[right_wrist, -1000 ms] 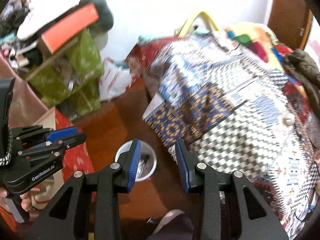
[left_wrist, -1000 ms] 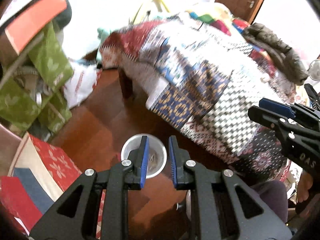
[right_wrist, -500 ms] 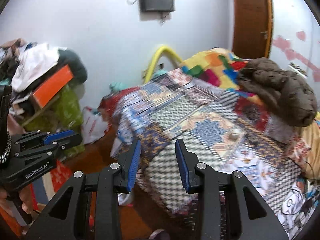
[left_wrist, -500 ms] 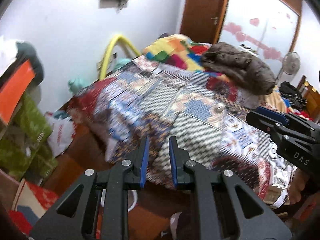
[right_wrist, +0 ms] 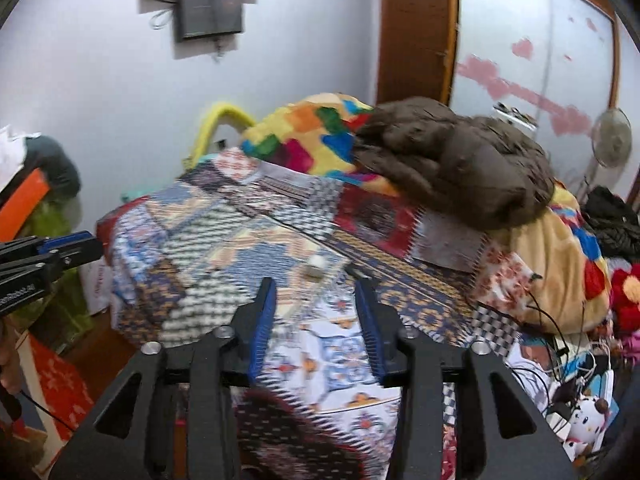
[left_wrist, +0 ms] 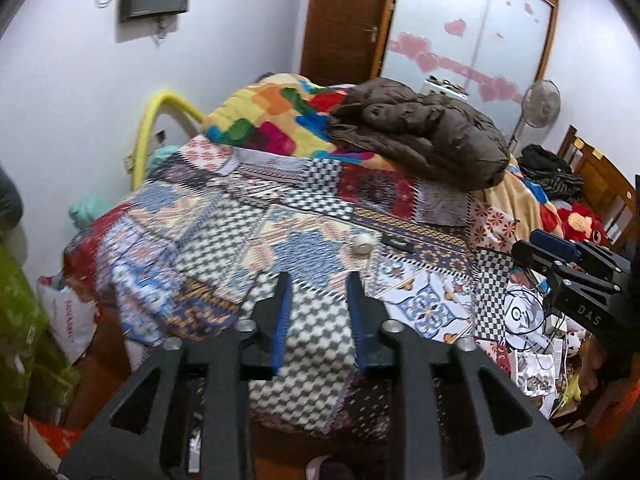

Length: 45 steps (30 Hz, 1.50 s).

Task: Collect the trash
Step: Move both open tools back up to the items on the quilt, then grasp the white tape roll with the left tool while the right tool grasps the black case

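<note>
A small white crumpled piece of trash (left_wrist: 362, 243) lies on the patchwork bedspread (left_wrist: 224, 240), a little beyond my fingers; it also shows in the right wrist view (right_wrist: 315, 267). A thin dark object (left_wrist: 396, 242) lies just right of it. My left gripper (left_wrist: 318, 312) is open and empty, held above the near part of the bed. My right gripper (right_wrist: 316, 312) is open and empty, also above the bed; it appears at the right edge of the left wrist view (left_wrist: 560, 256). The trash bin is out of view.
A brown jacket (left_wrist: 420, 132) and a colourful blanket (left_wrist: 280, 116) lie at the far end of the bed. Cables and toys (right_wrist: 572, 380) clutter the right side. Green bags (left_wrist: 24, 328) and a white plastic bag (left_wrist: 72, 320) stand left. A fan (left_wrist: 542, 104) stands by the wardrobe.
Both grippers have swung up from the floor and the white bin to face the bed top. The left gripper's fingers have spread wider; the bin has left both views.
</note>
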### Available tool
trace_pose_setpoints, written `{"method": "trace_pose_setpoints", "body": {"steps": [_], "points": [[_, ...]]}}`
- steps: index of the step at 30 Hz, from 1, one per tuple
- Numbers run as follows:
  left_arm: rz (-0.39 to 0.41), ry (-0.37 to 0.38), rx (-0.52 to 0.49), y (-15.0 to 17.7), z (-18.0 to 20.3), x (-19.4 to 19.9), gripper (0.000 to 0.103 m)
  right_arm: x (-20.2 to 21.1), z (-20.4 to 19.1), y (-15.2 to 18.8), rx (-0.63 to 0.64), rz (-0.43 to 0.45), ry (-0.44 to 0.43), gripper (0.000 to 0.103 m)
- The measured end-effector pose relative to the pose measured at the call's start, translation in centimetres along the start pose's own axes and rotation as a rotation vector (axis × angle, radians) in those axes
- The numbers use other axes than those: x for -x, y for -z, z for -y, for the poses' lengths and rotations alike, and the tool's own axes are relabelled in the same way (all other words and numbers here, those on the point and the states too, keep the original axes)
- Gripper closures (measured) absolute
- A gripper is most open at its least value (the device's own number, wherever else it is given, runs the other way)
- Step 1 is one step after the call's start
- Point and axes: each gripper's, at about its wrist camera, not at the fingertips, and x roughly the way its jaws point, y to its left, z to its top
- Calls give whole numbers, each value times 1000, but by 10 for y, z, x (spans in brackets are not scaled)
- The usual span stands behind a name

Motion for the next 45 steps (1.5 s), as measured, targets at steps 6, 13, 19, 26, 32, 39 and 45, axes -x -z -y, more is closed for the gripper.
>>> {"method": "trace_pose_setpoints", "body": {"steps": [6, 13, 19, 26, 32, 39, 45], "points": [[-45, 22, -38, -12, 30, -56, 47, -29, 40, 2, -18, -26, 33, 48], [-124, 52, -56, -20, 46, -132, 47, -87, 71, 9, -17, -95, -16, 48], [-168, 62, -59, -23, 48, -187, 47, -158, 89, 17, 5, -199, -49, 48], [-208, 64, -55, -22, 43, -241, 47, -232, 85, 21, 112, -277, -68, 48], [-232, 75, -57, -18, 41, -273, 47, -272, 84, 19, 155, -309, -86, 53], [-243, 96, -69, -19, 48, -297, 47, -279, 84, 16, 189, -277, -149, 70], [-264, 109, -67, -18, 59, -316, 47, -278, 77, 19, 190, -265, -159, 79]]}}
